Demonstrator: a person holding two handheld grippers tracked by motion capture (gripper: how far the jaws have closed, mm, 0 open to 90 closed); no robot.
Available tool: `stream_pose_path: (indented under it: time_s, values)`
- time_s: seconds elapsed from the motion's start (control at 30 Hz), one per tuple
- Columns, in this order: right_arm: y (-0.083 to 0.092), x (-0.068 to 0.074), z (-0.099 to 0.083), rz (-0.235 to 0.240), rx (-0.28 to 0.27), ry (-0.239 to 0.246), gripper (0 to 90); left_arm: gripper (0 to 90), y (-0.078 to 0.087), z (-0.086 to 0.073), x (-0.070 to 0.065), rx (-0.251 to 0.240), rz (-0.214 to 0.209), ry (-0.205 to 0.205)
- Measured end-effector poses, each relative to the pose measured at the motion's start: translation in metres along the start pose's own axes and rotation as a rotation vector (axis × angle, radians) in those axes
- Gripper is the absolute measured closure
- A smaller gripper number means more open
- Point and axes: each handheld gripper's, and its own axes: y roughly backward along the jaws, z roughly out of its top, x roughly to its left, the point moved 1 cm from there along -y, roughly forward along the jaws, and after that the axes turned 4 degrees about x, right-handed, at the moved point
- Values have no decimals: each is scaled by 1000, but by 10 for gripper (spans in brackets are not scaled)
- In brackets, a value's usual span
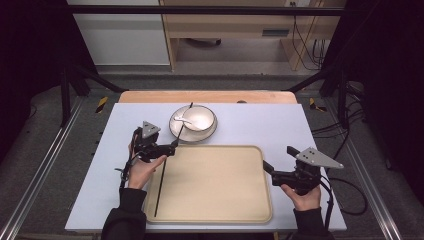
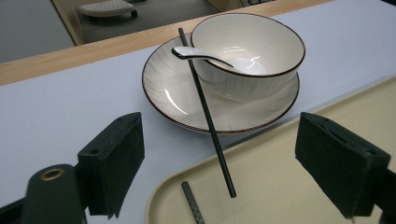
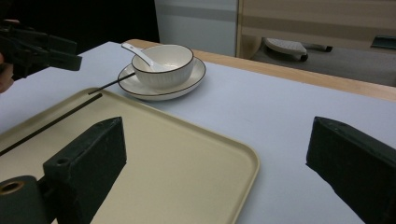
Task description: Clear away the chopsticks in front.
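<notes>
Two black chopsticks: one (image 1: 160,185) lies lengthwise along the tray's (image 1: 215,215) left edge, the other (image 2: 208,116) leans from the plate (image 2: 168,93) down over the tray corner. Left claw (image 1: 167,150) gapes beside it, empty; right claw (image 1: 277,162) gapes empty at the tray's right edge.

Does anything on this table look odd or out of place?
Yes, the two chopsticks are split up. One chopstick leans across the plate beside the bowl, its lower tip hanging over the tray. The other chopstick lies flat in the tray. Nothing looks spilled or broken.
</notes>
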Motion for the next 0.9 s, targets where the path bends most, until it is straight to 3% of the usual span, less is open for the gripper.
stream_pose_path:
  time_s: [0.27,0.63,0.9]
  values:
    - [0,-1,0,-2,5,1,50,179,-26,6,2,65,14,-46]
    - [0,-2,-1,-2,5,-7,50,232,-50,14,7,125,19,-71]
    - [-1,-2,-1,-2,10,-8,51,370,-67,16,11,161,45,-79]
